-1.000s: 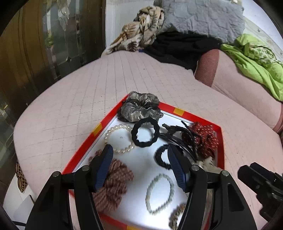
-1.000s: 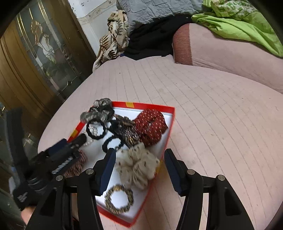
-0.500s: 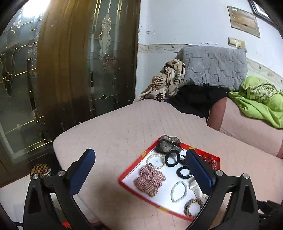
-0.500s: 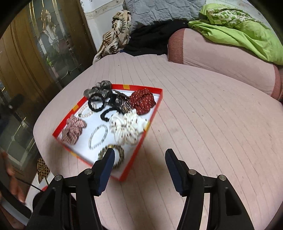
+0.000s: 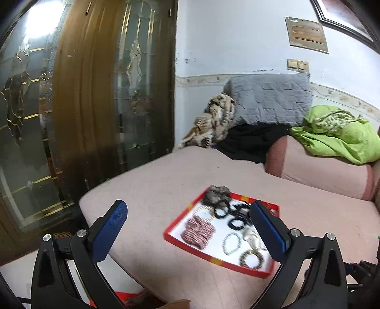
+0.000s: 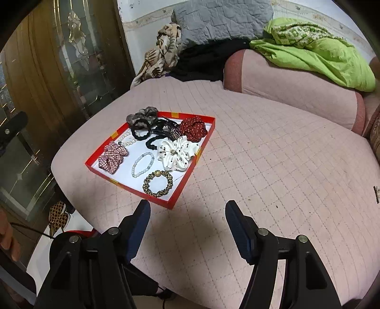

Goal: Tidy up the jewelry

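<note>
Red tray flat on bed, corner toward cam; both hand-held grippers spread, empty, R just widened.

A grey quilted pillow sits at the frame's top, a lime-green blanket to its right (crumpled), a leaf-print cloth left, a glass-panelled wooden door far left.

Free: we find bare bed right of red tray | Obstacles: pillows along far edge
</note>
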